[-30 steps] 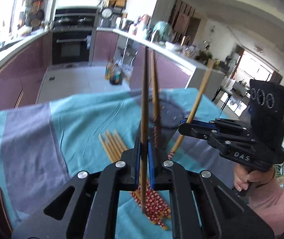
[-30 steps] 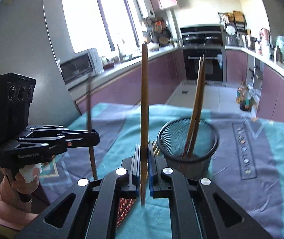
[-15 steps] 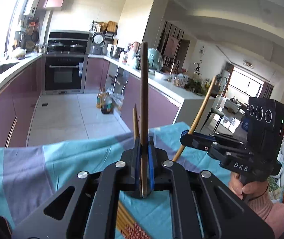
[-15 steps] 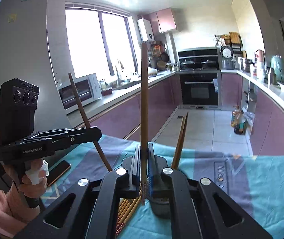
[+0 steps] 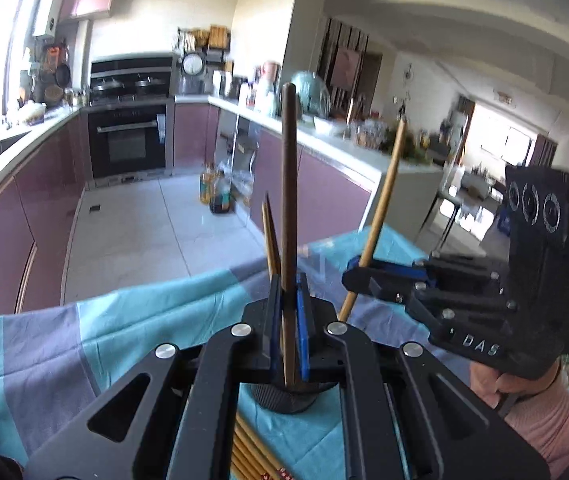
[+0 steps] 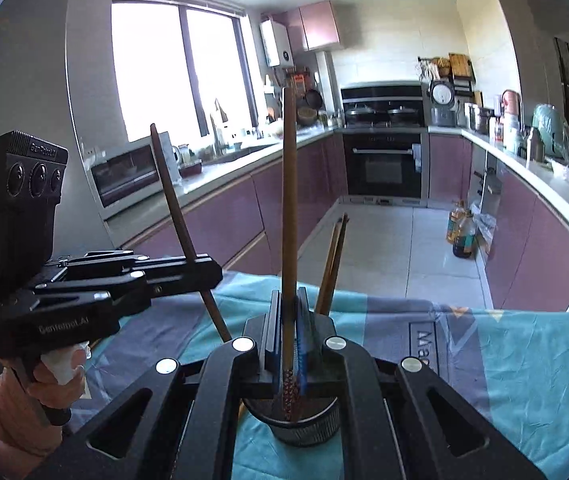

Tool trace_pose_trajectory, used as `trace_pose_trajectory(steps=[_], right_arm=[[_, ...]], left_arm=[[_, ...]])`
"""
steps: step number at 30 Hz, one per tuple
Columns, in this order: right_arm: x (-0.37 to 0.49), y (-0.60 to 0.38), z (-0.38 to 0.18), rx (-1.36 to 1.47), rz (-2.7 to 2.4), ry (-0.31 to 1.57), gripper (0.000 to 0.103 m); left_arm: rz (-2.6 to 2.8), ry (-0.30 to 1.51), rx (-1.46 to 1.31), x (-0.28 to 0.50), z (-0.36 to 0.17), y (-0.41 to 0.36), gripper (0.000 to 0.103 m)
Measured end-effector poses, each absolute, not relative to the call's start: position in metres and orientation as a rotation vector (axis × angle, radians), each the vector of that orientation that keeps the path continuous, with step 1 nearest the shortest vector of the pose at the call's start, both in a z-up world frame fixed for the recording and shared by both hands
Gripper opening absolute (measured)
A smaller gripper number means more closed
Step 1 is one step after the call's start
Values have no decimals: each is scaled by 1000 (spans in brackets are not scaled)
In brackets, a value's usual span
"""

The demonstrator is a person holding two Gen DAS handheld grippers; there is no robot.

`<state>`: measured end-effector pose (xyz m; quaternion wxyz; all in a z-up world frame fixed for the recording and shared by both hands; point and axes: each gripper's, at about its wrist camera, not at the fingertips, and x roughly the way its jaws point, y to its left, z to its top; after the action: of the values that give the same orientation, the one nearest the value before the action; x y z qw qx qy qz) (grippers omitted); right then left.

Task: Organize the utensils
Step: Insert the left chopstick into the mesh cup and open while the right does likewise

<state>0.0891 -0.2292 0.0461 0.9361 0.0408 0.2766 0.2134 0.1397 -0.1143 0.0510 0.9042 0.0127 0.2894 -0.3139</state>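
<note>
My left gripper (image 5: 288, 328) is shut on a dark brown chopstick (image 5: 288, 200) held upright, its lower end over the black mesh holder (image 5: 284, 398). My right gripper (image 6: 289, 332) is shut on a brown chopstick (image 6: 289, 200) with a red patterned end, also upright, dipping into the same holder (image 6: 304, 428). Two chopsticks (image 6: 334, 264) stand in the holder. Each gripper shows in the other's view: the right one (image 5: 354, 278) and the left one (image 6: 210, 274). Several loose chopsticks (image 5: 248, 456) lie on the cloth under the left gripper.
The teal and grey tablecloth (image 6: 524, 360) covers the table, whose far edge drops to the tiled kitchen floor (image 6: 396, 240). Purple cabinets and an oven (image 6: 382, 160) stand beyond. Oil bottles (image 6: 460, 232) sit on the floor.
Both grippers have moved in over the mesh holder, which now sits right under the fingers. Each still holds its chopstick upright, with the lower ends now lowered at the holder's mouth.
</note>
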Motion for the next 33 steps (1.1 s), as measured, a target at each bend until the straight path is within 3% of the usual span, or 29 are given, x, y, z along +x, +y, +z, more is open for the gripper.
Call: trace_pose_trajectory(steps=[8, 18, 22, 33], right_arm=[[108, -227, 23, 92, 429, 673, 6], [122, -224, 6, 118, 402, 727, 6], [124, -227, 1, 142, 388, 732, 9], [98, -237, 10, 170, 397, 665, 16]], left_arm=[[-660, 722, 62, 161, 12, -119, 7], [-639, 740, 54, 181, 3, -122, 8], [-639, 744, 33, 182, 1, -121, 18], [-615, 740, -32, 176, -6, -95, 22]])
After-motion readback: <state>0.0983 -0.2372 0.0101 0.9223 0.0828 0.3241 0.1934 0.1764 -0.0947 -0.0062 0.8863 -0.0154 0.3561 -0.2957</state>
